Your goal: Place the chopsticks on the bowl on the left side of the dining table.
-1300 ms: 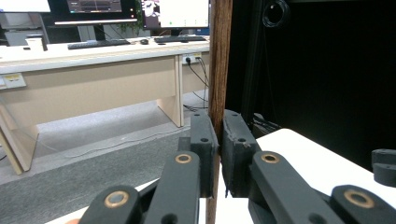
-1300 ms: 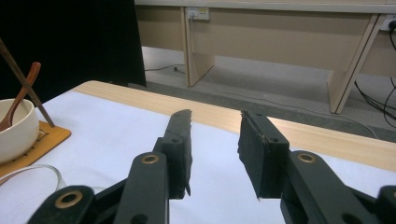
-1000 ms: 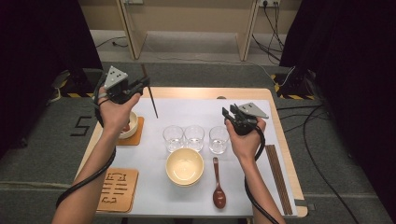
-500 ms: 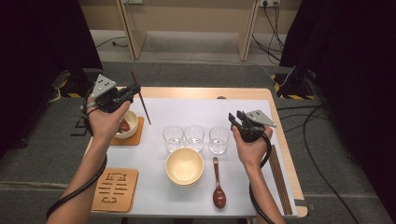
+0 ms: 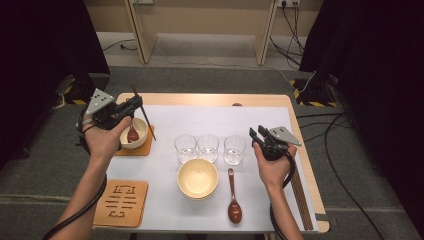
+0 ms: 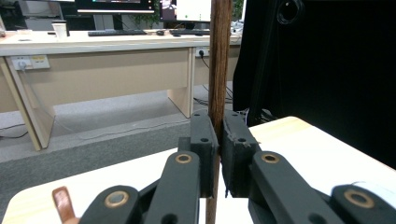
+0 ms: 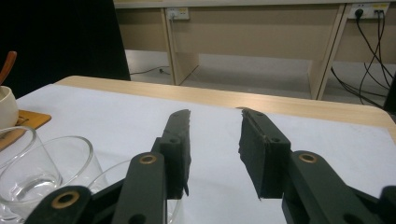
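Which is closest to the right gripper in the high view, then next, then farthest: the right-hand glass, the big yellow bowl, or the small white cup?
From the right gripper:
1. The right-hand glass, just to its left.
2. The big yellow bowl, nearer the table's front middle.
3. The small white cup, far across on the left, on its wooden coaster.

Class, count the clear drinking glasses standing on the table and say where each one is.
3. They stand in a row beyond the cream bowl: left glass, middle glass, right glass. None looks hidden.
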### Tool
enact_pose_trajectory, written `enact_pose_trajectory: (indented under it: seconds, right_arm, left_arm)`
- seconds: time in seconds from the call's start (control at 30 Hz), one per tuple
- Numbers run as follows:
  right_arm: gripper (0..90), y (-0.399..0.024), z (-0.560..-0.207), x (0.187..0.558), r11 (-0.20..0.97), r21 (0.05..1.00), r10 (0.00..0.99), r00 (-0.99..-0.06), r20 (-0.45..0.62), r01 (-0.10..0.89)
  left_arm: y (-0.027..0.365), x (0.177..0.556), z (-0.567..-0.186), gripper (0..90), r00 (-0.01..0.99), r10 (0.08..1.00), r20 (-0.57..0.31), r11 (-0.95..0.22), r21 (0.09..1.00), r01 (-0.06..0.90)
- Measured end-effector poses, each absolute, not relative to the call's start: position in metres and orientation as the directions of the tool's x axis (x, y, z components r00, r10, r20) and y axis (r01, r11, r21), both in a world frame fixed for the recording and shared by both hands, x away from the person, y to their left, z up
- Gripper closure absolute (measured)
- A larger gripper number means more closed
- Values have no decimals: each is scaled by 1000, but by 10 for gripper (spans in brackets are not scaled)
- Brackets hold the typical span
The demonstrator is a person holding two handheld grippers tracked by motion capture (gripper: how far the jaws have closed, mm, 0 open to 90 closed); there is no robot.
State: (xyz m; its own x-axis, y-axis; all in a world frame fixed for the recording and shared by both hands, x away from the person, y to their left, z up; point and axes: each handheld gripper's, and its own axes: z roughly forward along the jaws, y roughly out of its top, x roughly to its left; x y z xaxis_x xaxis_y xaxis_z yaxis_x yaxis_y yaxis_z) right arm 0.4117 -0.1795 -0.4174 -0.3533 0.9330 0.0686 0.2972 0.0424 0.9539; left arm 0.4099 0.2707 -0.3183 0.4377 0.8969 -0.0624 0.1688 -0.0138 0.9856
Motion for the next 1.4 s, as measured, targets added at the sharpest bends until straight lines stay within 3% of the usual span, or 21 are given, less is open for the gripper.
enact_pose_trajectory:
  seconds: [0.97, 1.4]
  right_arm:
    - [631, -189, -431, 399, 32, 953, 939, -336, 75, 302]
    - [631, -191, -433, 399, 34, 952, 940, -333, 72, 304]
  left_arm:
    - [320, 372, -336, 838, 360, 931, -60, -5, 984, 179]
    - [343, 389, -349, 838, 296, 950, -97, 19, 966, 258]
